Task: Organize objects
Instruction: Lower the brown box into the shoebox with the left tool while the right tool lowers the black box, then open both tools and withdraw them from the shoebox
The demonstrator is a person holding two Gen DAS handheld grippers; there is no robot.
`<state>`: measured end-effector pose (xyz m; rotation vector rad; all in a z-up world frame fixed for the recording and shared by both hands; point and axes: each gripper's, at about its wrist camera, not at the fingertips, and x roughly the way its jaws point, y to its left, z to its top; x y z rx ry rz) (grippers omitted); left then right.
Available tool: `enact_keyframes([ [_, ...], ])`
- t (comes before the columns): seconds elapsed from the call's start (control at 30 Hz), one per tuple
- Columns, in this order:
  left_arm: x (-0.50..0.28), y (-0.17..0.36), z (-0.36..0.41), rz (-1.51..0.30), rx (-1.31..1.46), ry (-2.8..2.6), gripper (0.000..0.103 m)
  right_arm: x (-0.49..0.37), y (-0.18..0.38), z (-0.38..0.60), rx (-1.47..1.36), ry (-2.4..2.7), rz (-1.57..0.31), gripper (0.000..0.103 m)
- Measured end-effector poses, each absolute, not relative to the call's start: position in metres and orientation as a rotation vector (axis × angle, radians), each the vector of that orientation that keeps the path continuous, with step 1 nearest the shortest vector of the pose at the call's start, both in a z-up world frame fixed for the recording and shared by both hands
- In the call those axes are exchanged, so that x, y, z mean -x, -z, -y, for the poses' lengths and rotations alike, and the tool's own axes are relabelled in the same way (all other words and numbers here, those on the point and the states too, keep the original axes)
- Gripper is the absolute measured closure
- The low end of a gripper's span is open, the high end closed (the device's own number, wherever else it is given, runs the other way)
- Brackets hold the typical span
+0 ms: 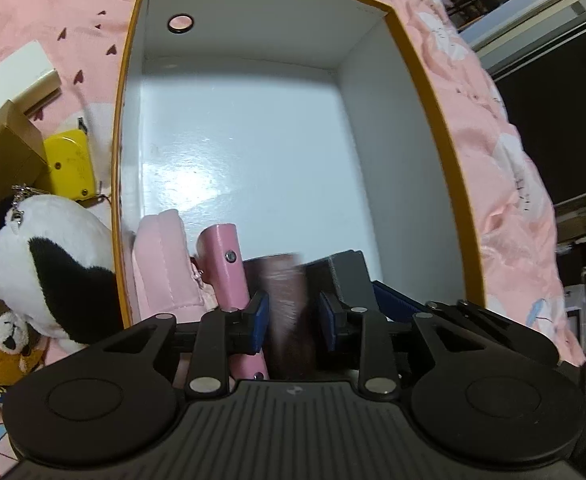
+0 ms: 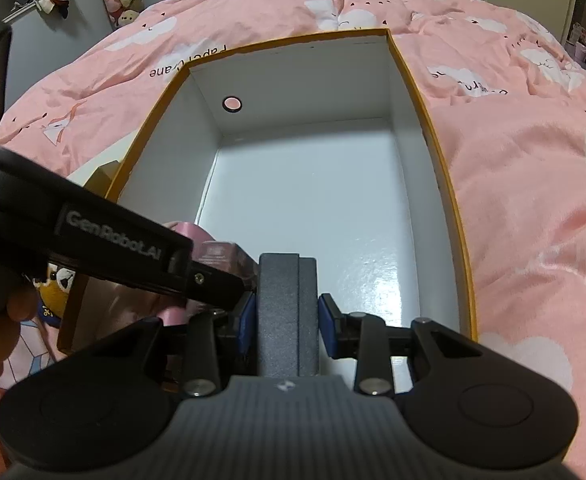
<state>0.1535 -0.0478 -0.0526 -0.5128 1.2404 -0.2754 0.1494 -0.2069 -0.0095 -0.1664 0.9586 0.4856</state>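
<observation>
Over the near end of a white, orange-rimmed box (image 2: 425, 92) on a pink-quilted bed (image 2: 533, 200), a brownish carton (image 1: 285, 300) was gripped in the left gripper (image 1: 293, 316) jaws and a grey foam block (image 2: 287, 312) in the right gripper (image 2: 287, 320) jaws, apparently for packing beside a pink case (image 1: 225, 272).

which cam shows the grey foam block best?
Right wrist: the grey foam block fills the centre, clamped by the right gripper. Left wrist shows only its corner behind the left gripper.
</observation>
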Motion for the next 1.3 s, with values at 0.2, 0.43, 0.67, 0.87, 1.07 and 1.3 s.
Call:
enact_keyframes([
  [0.2,-0.145,0.039,0.028,-1.173,0.619,0.346,0.053,-0.149,0.008,0.208,0.164,-0.480,-0.949,0.067],
  [0.43,-0.127,0.021,-0.005,-1.047,0.667,0.312,0.053,-0.151,0.008,0.203,0.175,-0.484,-0.923,0.067],
  [0.67,-0.117,0.024,-0.006,-1.058,0.657,0.263,0.054,-0.148,0.007,0.195,0.188,-0.516,-0.992,0.067],
  [0.87,-0.106,0.021,-0.015,-1.041,0.648,0.240,0.054,-0.154,0.011,0.193,0.137,-0.512,-1.048,0.063],
  [1.07,-0.094,0.018,-0.027,-1.022,0.673,0.235,0.059,-0.153,0.020,0.187,0.171,-0.500,-1.066,0.061],
  [1.3,-0.078,0.002,-0.040,-0.950,0.654,0.213,0.059,-0.150,0.011,0.188,0.169,-0.501,-1.043,0.059],
])
